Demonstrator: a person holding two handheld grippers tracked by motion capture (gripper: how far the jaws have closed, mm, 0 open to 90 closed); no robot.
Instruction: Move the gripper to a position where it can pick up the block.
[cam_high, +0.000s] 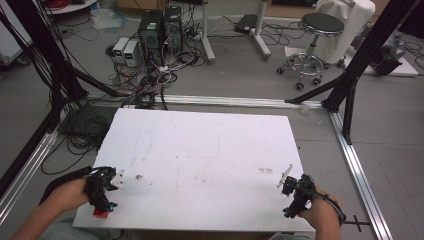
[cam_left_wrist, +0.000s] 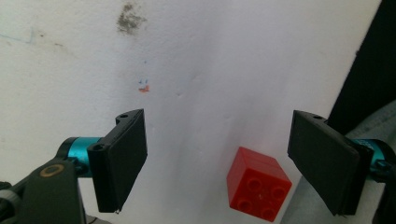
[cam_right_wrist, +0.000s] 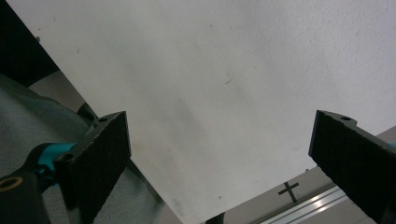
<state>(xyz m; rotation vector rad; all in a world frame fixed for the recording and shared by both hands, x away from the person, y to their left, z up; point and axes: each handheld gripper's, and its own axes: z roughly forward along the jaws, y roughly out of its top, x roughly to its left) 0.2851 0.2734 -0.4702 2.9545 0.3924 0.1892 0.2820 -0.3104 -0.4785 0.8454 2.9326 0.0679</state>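
You are only at the start. The red block (cam_left_wrist: 258, 184) is not picked up yet. It lies flat on the white table (cam_high: 210, 150) with its 4 round studs facing the camera, at the lower right of the left gripper view. In the high view it (cam_high: 100, 213) peeks out at the near edge of the table, lower left of the frame, right under your left gripper (cam_high: 102, 192).

Your left gripper (cam_left_wrist: 219, 163) has its jaws spread wide. The block sits between them, closer to the right jaw, and touches neither. You need to close on it and lift.

Farther off, at the lower right of the high view, your right gripper (cam_high: 295, 195) hangs over bare table. Its jaws (cam_right_wrist: 219, 163) are spread wide too and hold nothing.
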